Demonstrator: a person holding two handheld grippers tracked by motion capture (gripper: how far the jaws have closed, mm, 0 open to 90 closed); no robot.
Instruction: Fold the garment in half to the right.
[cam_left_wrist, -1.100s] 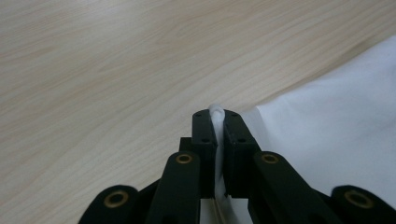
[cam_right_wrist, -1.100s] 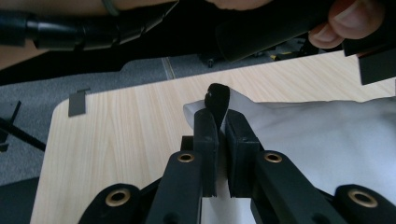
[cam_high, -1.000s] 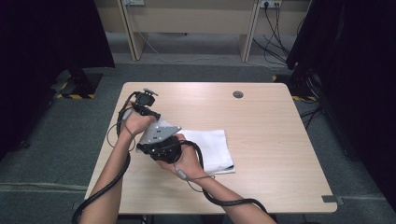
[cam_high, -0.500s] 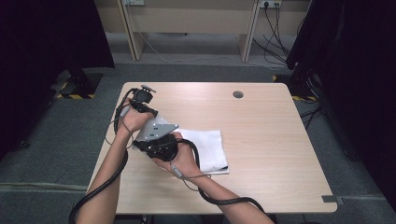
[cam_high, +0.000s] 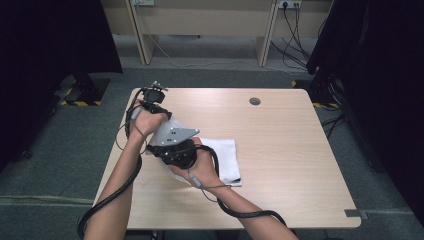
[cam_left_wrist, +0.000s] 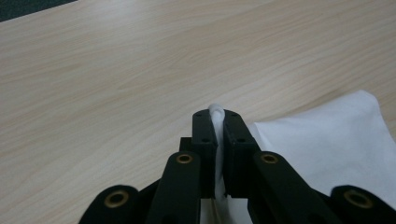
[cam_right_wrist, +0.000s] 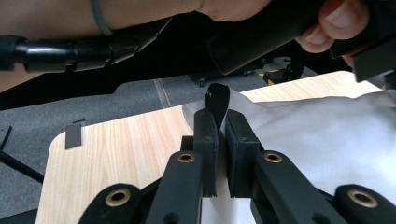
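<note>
On the light wooden table (cam_high: 280, 150), the white folded cloth (cam_high: 225, 160) lies left of centre with both grippers pinching an edge, left gripper (cam_left_wrist: 217, 123) and right gripper (cam_right_wrist: 219, 122) clamped on fabric, likely mid-fold; next move needs both lifting together.

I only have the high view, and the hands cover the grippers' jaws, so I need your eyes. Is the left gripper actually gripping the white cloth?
Observer: Yes. In the left gripper view the left gripper has its jaws shut on a fold of the white cloth, which pokes out above the tips.
Operator: And the right one?
Observer: The right gripper is also shut on the cloth; a dark tab at the cloth's edge stands up between its jaws.
Operator: Is the cloth lifted there?
Observer: Beside the right gripper it rises off the table rather than lying flat.
</note>
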